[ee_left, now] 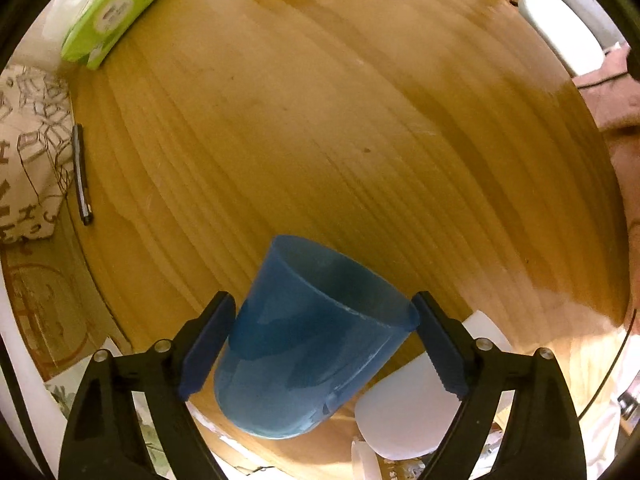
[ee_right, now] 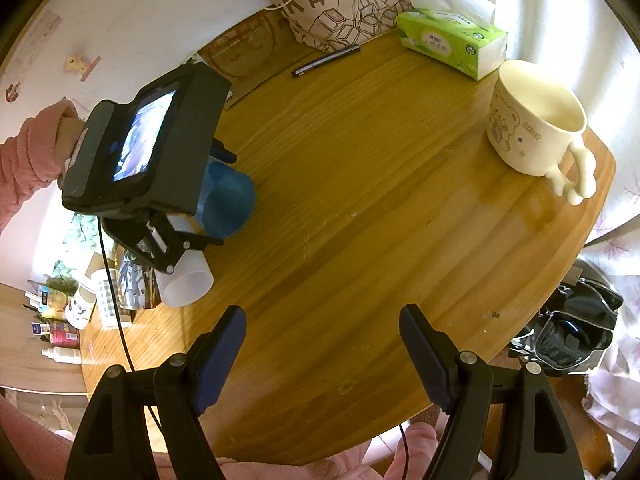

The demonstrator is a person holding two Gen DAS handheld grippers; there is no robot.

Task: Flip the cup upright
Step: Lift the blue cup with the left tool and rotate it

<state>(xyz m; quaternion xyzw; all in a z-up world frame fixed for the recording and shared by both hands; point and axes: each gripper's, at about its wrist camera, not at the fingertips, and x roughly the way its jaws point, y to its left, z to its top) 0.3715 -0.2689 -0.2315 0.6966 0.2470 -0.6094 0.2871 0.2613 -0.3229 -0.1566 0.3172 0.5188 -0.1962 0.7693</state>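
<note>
A blue plastic cup [ee_left: 312,340] sits between the two pads of my left gripper [ee_left: 322,344], tilted, its open mouth turned toward the table's far side and its base toward the camera. The pads touch its sides, so the gripper is shut on it. In the right wrist view the same blue cup [ee_right: 228,204] shows under the left gripper's body [ee_right: 148,160], near the table's left edge. A white translucent cup [ee_right: 186,280] lies on its side just beside it, also in the left wrist view [ee_left: 404,408]. My right gripper [ee_right: 322,356] is open and empty above the table's near edge.
A round wooden table [ee_right: 360,200] carries a cream bear mug [ee_right: 536,120] at the right, a green tissue box [ee_right: 452,44], a pen [ee_right: 326,60] and a printed cloth bag [ee_right: 344,4] at the back. A black bag [ee_right: 572,328] lies below the table's right edge.
</note>
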